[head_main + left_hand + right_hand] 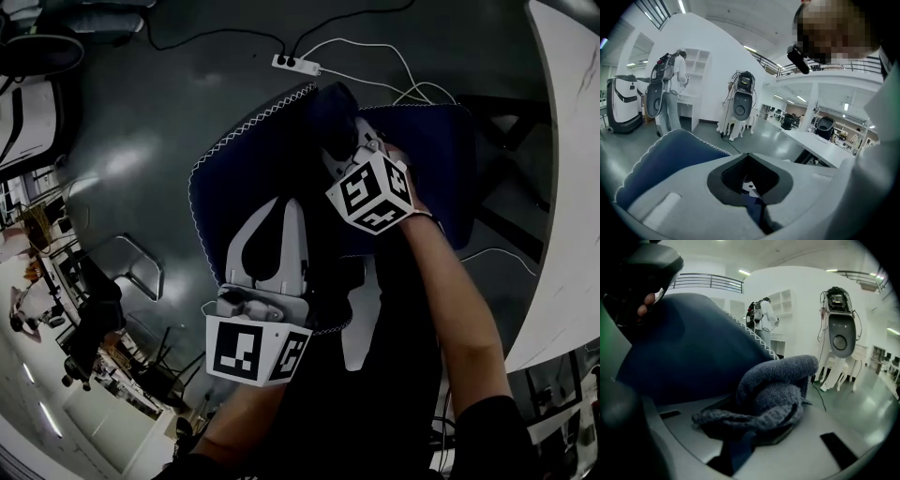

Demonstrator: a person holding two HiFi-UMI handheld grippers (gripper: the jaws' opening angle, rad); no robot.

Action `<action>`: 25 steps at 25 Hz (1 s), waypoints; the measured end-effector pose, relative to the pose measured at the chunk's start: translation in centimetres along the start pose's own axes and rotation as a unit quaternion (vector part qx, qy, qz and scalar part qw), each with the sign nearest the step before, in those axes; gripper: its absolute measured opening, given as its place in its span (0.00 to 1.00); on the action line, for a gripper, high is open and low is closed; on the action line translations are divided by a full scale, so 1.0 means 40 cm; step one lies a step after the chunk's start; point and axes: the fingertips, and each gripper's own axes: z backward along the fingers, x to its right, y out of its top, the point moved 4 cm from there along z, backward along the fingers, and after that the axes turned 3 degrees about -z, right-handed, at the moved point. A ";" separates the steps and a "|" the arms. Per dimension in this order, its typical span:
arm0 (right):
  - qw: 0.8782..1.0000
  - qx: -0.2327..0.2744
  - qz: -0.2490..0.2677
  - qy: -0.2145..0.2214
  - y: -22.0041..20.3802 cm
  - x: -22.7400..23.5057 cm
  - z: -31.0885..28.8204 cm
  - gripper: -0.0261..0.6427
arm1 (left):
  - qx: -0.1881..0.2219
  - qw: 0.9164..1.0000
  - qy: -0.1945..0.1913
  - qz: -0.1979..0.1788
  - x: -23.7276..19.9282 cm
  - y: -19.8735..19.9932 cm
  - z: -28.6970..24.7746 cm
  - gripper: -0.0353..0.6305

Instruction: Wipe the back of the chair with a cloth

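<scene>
A dark grey, glossy floor (159, 122) carries a white power strip (295, 65), with a black cable (234, 36) trailing left from it and white cables (361, 82) running right. The blue chair (244, 169) stands over the floor, beside a white counter (567, 169).

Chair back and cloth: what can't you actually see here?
- Where the cloth meets the chair back: in the head view the right tongs cover it; in the right gripper view the cloth bunches in front.
- Whether the left tongs pinch anything: in the left gripper view only a blue sliver shows between closed jaws.
- Any dust on the chair back: too dark everywhere.
</scene>
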 end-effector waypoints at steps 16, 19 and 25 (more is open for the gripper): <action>0.990 -0.041 0.103 0.092 -0.044 -0.247 0.039 0.16 | 0.025 0.999 -0.020 0.012 0.015 0.020 0.083 0.07; 0.989 -0.046 0.098 0.105 -0.070 -0.308 0.073 0.16 | 0.026 0.999 -0.025 0.008 0.029 0.015 0.106 0.07; 0.985 -0.058 0.089 0.135 -0.115 -0.403 0.142 0.16 | 0.021 0.999 -0.036 0.008 0.059 -0.003 0.146 0.07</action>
